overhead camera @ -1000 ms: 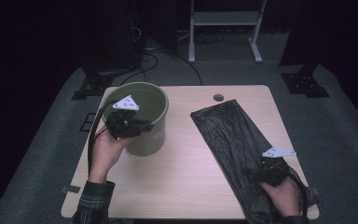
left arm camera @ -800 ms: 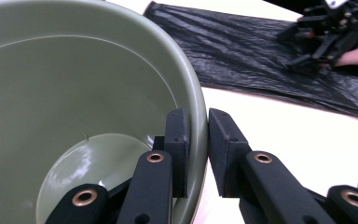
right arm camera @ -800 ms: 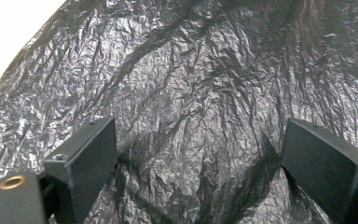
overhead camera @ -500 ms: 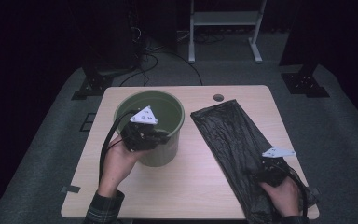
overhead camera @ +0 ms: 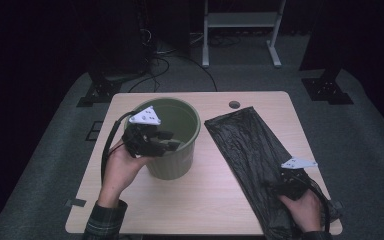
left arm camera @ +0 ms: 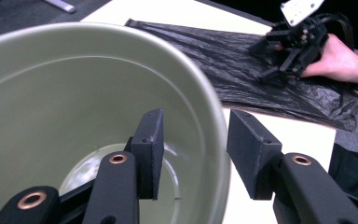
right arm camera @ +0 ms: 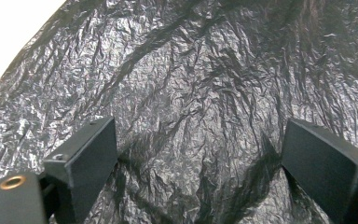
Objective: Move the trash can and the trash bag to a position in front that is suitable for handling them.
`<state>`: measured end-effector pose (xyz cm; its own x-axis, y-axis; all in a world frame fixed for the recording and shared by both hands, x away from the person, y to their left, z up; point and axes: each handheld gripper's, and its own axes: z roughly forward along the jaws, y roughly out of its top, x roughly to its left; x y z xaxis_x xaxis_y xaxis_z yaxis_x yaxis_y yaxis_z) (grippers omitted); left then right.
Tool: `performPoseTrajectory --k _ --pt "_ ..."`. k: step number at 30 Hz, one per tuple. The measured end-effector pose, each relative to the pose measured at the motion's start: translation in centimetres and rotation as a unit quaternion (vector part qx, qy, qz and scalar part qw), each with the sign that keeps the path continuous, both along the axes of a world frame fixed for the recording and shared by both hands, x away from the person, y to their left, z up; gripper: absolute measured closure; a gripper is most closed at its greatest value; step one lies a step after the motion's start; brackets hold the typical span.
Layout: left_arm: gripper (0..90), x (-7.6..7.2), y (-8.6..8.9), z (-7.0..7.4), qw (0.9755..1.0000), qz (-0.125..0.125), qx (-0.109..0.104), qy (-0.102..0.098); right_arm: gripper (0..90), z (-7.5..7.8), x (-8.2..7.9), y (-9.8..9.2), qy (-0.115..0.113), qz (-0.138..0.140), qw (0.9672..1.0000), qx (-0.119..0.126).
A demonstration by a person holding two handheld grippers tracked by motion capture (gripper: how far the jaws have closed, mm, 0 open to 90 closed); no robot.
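Left gripper first: its two black jaws stand apart and straddle the rim of the olive-green bucket, one jaw inside the wall, the other outside, and there is daylight on both sides of the rim, so nothing is pinched. They have just been opening, with the rim between them. In the left gripper view the pale inside of the bucket curves away toward 9 o'clock, with its round bottom showing low down.

From above, the left gripper sits at the near-left part of the bucket rim, at about 8 o'clock on the pail's mouth, and the left hand comes up behind it from the table's near edge (plaid cuff at the wrist).

Over to the right gripper: jaws spread wide, tips down on the black plastic bin bag, and the crinkled film between them looks gathered into folds. Whether the pads actually bite the film, I cannot tell.

In the high view the right gripper rests on the near end of the bin bag, which lies flat and slanted from 12 to 5 o'clock on the right half of the wooden table, just beside the bucket but apart from it.
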<state>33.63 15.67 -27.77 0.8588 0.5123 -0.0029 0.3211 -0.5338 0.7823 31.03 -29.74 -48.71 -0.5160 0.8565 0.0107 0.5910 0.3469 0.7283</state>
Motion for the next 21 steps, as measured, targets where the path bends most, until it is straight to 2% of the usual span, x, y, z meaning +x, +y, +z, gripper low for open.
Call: performPoseTrajectory --k 7,13,17,18,21 --pt "51.7 1.8 2.8 1.2 0.9987 0.050 -0.002 -0.011 9.9 0.0 0.0 0.0 0.000 0.000 1.0000 0.000" --pt "51.7 3.8 5.1 1.8 0.9953 0.095 0.005 -0.018 9.8 0.0 0.0 0.0 0.000 -0.001 1.0000 0.001" --pt "51.7 4.9 6.1 1.8 0.9935 0.113 0.010 -0.015 9.8 0.0 0.0 0.0 0.000 0.000 1.0000 0.000" --pt "51.7 5.4 6.3 1.7 0.9922 0.122 0.018 -0.017 9.8 0.0 0.0 0.0 0.000 0.000 1.0000 0.000" --pt "51.7 6.2 6.7 1.6 0.9911 0.130 0.026 -0.014 9.8 0.0 0.0 0.0 0.000 0.000 1.0000 0.000"
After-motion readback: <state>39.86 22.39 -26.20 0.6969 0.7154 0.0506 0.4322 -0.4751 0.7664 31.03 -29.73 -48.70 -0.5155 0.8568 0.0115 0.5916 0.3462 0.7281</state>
